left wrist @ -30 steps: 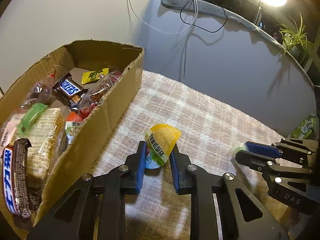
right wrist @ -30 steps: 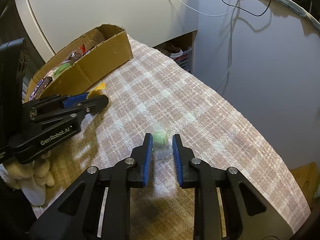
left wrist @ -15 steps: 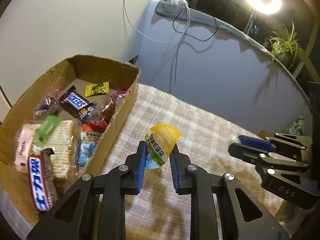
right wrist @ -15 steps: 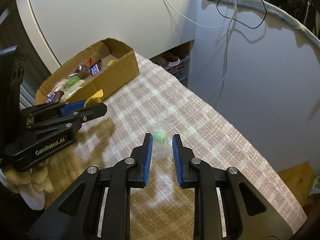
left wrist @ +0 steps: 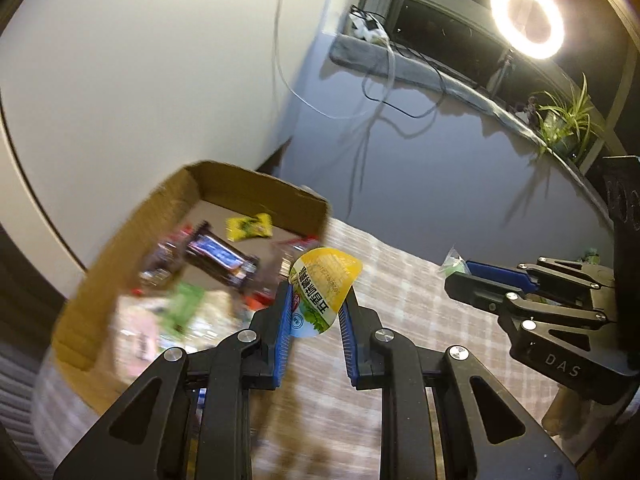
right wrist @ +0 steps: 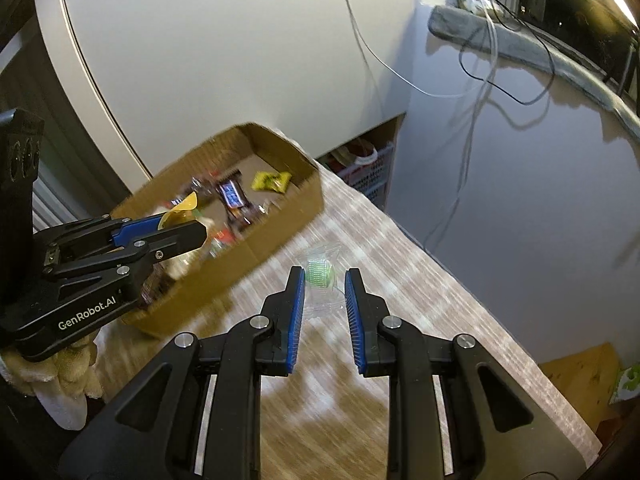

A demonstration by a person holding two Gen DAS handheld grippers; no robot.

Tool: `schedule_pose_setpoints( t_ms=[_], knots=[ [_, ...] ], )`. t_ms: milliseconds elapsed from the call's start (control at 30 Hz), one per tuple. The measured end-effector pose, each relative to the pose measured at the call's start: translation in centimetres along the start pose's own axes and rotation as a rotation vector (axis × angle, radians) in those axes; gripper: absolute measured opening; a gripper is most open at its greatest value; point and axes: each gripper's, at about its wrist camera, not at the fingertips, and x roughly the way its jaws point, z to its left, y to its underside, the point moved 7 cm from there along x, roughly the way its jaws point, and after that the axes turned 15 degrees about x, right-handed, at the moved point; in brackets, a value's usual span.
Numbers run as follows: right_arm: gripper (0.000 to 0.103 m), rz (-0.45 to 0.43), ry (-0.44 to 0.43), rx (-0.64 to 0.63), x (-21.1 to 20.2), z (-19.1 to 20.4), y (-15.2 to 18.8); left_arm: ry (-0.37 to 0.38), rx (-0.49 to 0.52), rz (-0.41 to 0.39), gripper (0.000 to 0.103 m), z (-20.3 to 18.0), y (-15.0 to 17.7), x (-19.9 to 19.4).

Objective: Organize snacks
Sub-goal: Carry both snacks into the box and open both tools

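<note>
Yellow-lidded jelly cup point(left wrist: 325, 293), one, is clamped in the left gripper point(left wrist: 314, 312) at frame centre, lid tilted toward upper right; its printed characters are unreadable. One clear wrapper with a green sweet point(right wrist: 320, 276) is pinched in the right gripper point(right wrist: 323, 300), long axis roughly upright. One cardboard box point(left wrist: 132, 240) sits left. Gripper markings: "GenRobot.AI", "DAS".

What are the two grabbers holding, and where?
The left gripper pinches a yellow-lidded jelly cup by its sides. The right gripper pinches a clear-wrapped green candy by its wrapper.
</note>
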Motion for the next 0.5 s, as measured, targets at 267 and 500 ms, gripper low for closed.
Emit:
schedule_pose_setpoints(
  t_ms=[267,500],
  knots=[
    [0.021,0.014,-0.027,-0.018,2.1,4.9,-2.5,-0.040,-0.025,0.000,0.021,5.1,-0.9,-1.1],
    [0.021,0.045,-0.042,-0.032,4.7,8.0,-3.9,-0.059,-0.030,0.021,0.021,8.6,-1.0,-1.2]
  ],
)
